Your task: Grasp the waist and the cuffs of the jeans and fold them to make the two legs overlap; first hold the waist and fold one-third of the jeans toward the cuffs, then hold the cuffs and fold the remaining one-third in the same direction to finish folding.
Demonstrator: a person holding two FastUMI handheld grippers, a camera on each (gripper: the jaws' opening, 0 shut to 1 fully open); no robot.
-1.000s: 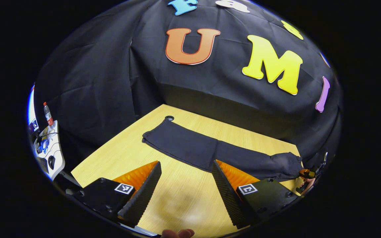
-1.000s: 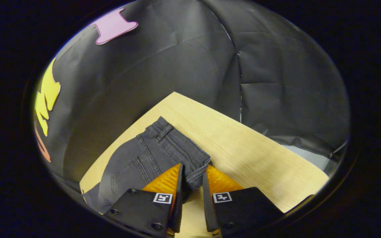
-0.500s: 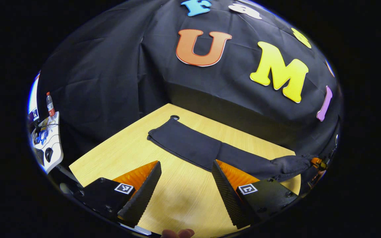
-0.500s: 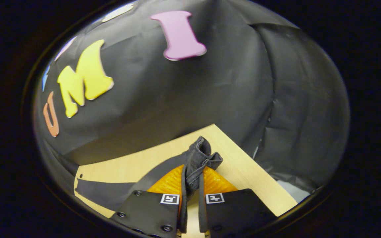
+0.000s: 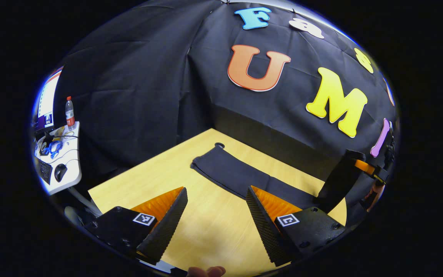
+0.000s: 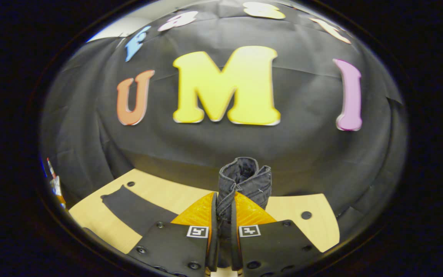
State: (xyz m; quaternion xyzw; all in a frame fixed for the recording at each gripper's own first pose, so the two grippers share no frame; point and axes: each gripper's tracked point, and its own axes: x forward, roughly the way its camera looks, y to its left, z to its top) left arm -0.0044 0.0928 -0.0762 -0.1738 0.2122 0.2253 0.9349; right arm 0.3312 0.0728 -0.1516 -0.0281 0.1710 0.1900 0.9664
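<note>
The first third-fold is judged to be in hand: the legs already lie one over the other as a single dark strip, and the waist is being carried toward the cuffs. In the right gripper view the right tongs point(image 6: 222, 231) are seen closed on the waistband of the jeans point(image 6: 244, 181), both fingers pressing on the bunched denim, which stands up above them. The rest of the jeans is seen trailing down to the table point(image 6: 90, 219) at the left of that view, with the cuffs flat on the wood.

In the left gripper view the left tongs point(image 5: 215, 219) are held wide apart with nothing between them, over bare table point(image 5: 137, 181) on the near side of the strip. The cuff end of the jeans point(image 5: 229, 171) lies flat toward the far left, and at the right the cloth is seen rising off the table to the other tongs point(image 5: 363, 167).

The next move is judged to call for the raised waist to be carried leftward over the strip and laid down about a third of the way along, edges kept in line. A skewed fold is the likely fault, since the waist is pinched at one point only.

Compared with a second earlier, the waist has been lifted from the table and turned upright, and the right end of the strip has been drawn up off the wood. The left tongs have stayed open and empty.
</note>
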